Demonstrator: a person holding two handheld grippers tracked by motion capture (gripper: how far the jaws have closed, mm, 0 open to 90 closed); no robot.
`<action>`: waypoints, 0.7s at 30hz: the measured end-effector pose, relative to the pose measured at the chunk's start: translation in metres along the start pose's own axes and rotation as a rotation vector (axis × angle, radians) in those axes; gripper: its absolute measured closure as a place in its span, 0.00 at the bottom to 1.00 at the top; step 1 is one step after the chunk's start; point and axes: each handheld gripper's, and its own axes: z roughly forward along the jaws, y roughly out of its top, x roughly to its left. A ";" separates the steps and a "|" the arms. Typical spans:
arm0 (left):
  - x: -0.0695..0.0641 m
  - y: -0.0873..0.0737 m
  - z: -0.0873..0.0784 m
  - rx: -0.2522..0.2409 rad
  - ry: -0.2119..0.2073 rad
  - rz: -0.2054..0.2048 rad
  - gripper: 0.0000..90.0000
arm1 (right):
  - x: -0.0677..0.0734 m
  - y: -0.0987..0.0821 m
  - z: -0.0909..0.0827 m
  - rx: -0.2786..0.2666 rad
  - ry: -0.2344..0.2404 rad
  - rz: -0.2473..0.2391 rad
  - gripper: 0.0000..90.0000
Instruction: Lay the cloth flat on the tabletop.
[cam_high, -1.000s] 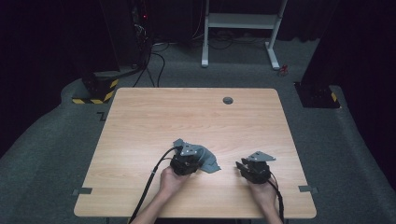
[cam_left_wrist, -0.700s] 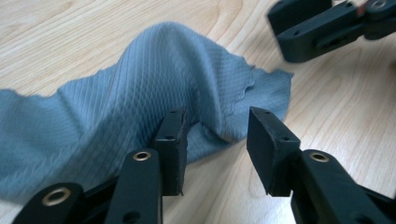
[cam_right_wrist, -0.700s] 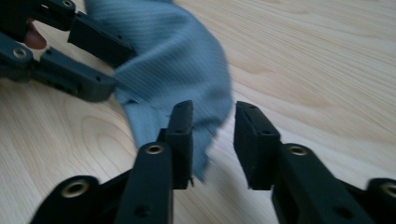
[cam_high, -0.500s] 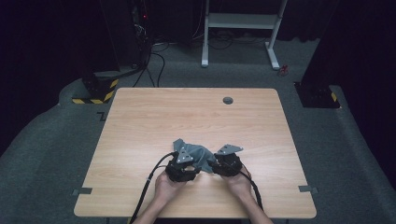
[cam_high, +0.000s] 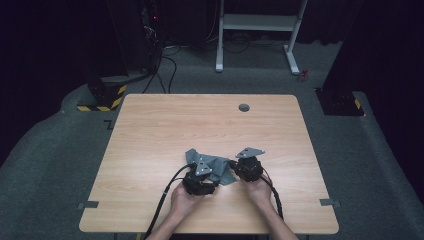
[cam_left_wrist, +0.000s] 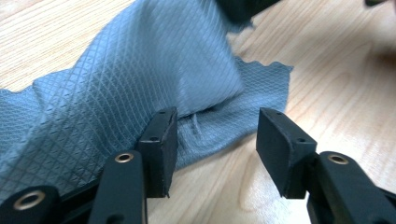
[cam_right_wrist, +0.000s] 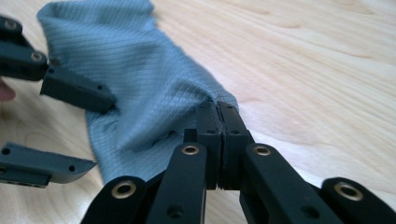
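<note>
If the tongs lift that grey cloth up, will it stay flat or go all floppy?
Probably floppy: the grey cloth already bunches and folds where the right tongs pinch its edge. It looks thin, so likely light. Its woven, gridded surface should not be very slippery, though that is hard to tell. The left tongs stand open beside it.

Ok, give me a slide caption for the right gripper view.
Right gripper pinched shut on the edge of a grey cloth on the wooden table, with the left gripper open alongside.
</note>
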 end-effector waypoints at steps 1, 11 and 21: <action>0.000 0.000 0.001 -0.004 0.003 0.002 0.57 | -0.003 0.001 -0.001 0.003 -0.006 0.007 0.99; 0.003 0.006 -0.003 0.062 0.034 0.101 0.95 | -0.024 0.001 -0.016 -0.006 -0.052 0.056 0.99; 0.031 -0.003 -0.034 0.034 0.050 0.066 0.97 | -0.038 -0.025 -0.031 0.033 -0.051 0.101 0.99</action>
